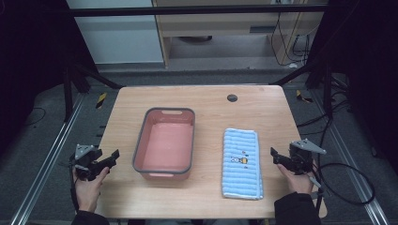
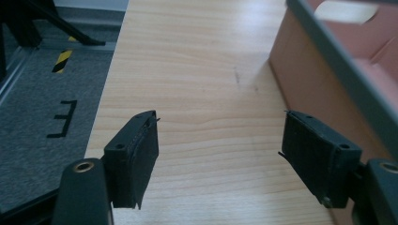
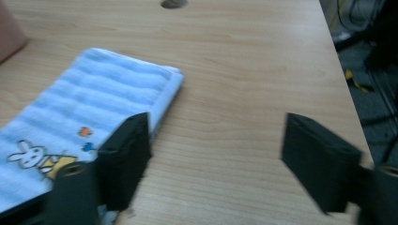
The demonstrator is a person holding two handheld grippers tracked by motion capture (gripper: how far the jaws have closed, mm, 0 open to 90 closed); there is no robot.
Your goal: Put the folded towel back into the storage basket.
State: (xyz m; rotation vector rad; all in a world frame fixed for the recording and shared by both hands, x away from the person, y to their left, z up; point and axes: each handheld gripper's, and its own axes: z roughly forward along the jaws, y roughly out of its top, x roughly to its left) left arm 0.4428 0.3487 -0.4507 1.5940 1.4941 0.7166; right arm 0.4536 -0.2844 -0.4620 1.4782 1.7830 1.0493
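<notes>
**Folded towel awaiting pickup; basin found empty**

The right gripper (image 1: 278,157) stood just beside the folded blue towel (image 1: 241,162), jaws spread wide and holding nothing. The left gripper (image 1: 109,159) sat at the table's (image 1: 263,101) left edge, jaws likewise apart and empty. The towel lay flat on the table, right of the basin (image 1: 141,140). It was judged light, soft and limp; a pinch at the near right edge, through all layers, seemed safest. The pink basin, grey-rimmed, held nothing.

Light: I see the table (image 1: 263,117) evenly lit from above, surroundings dark | Shadows: soft, short | Focus: high view sharp — right gripper view blurred, its jaws smeared | Glare: none.
</notes>
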